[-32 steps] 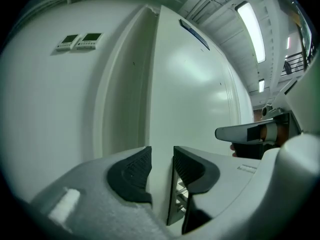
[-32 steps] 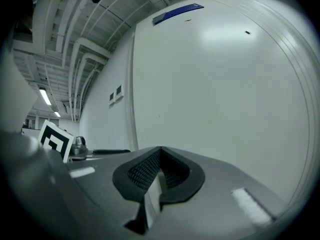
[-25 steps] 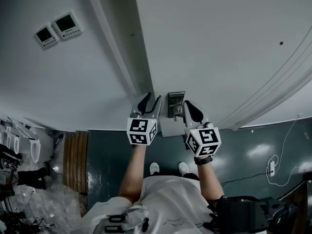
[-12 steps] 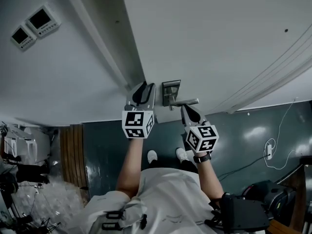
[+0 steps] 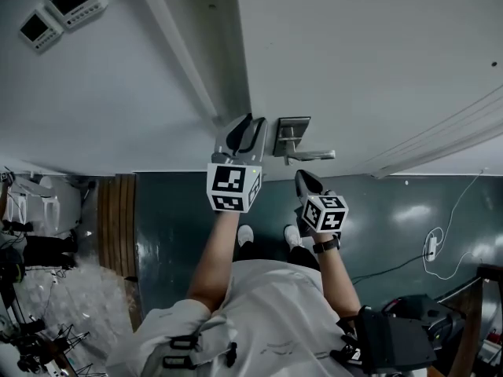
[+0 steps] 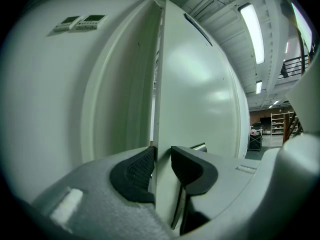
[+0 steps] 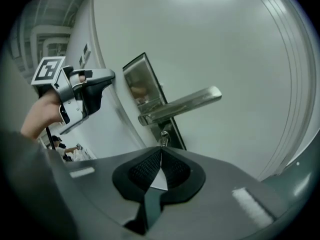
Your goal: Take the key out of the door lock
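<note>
left gripper (image 6: 161,166) jaws just closing, pads clamped on door edge (image 6: 159,84); right gripper (image 7: 161,154) jaws pressed together, empty; key (image 7: 163,138) in lock (image 7: 172,133) under lever handle (image 7: 185,104), 12 o'clock, just beyond right tips

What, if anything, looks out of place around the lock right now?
Nothing stands out. The key sits in the lock below the lever handle. The door is ajar, the left gripper jaws having just closed on its edge. The right gripper is shut, empty.
</note>
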